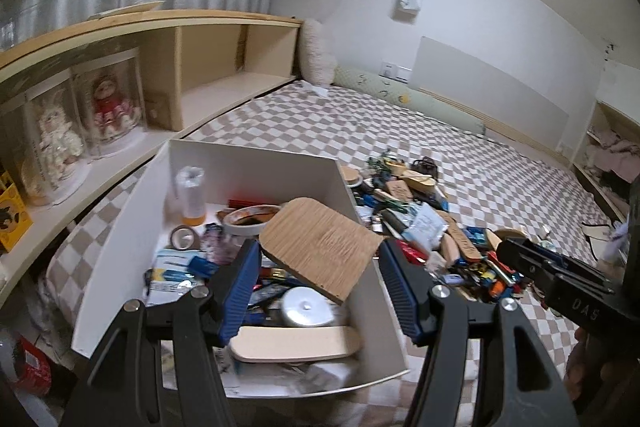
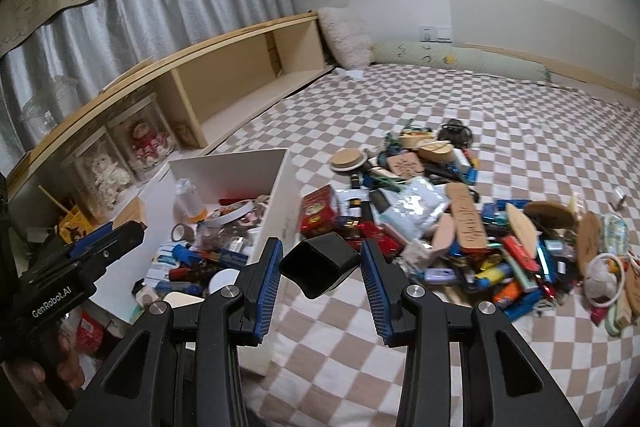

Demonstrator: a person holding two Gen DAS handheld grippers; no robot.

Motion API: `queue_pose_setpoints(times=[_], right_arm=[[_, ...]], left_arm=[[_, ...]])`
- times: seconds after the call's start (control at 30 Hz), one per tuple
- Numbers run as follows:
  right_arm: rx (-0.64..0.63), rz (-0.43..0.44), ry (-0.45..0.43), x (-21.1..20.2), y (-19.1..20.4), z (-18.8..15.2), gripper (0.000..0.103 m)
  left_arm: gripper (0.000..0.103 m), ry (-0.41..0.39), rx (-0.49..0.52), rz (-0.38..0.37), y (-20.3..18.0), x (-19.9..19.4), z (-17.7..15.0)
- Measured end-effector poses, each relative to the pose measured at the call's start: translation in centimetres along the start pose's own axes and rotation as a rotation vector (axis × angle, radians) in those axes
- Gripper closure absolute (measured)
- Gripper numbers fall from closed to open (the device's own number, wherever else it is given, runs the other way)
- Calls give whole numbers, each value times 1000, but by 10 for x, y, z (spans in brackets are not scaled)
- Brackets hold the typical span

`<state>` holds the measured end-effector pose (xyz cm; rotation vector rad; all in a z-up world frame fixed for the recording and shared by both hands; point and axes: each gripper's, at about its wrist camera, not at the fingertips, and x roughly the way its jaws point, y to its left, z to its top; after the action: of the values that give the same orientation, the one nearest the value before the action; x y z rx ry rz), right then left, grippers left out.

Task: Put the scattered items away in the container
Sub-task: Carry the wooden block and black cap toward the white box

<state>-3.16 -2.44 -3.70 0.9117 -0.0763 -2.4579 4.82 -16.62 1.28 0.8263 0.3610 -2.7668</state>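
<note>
The left gripper [image 1: 320, 267] angles downward over the white container [image 1: 120, 247], its fingers [image 1: 240, 291] pinching one wooden board [image 1: 320, 247] by its side edges, tilted above the contents. The right gripper [image 2: 320, 267] points down at a similar slant beside the container's [image 2: 276, 227] right wall, its fingers [image 2: 264, 283] clamped on one black open-mouthed box [image 2: 320, 263] held over the checked bed cover [image 2: 400, 367]. Inside the container lie two tape rolls [image 1: 185, 237] and one clear bottle [image 1: 190, 195] among other clutter. Beyond, one heap of scattered items [image 2: 460, 219] spreads across the bed. On the shelf [image 1: 224, 99] stand two cased dolls [image 1: 108, 103].
</note>
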Motion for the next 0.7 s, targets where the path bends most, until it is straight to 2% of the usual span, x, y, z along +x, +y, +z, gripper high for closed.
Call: queue_pose_setpoints(times=[0.3,0.7], right_arm=[[-40,71,33,25,38,9,62],[-88,144,112,59,71,7,62]], left_arm=[[42,11,-51,59,44,4,2],[42,90,-103,145,89,18,-4]])
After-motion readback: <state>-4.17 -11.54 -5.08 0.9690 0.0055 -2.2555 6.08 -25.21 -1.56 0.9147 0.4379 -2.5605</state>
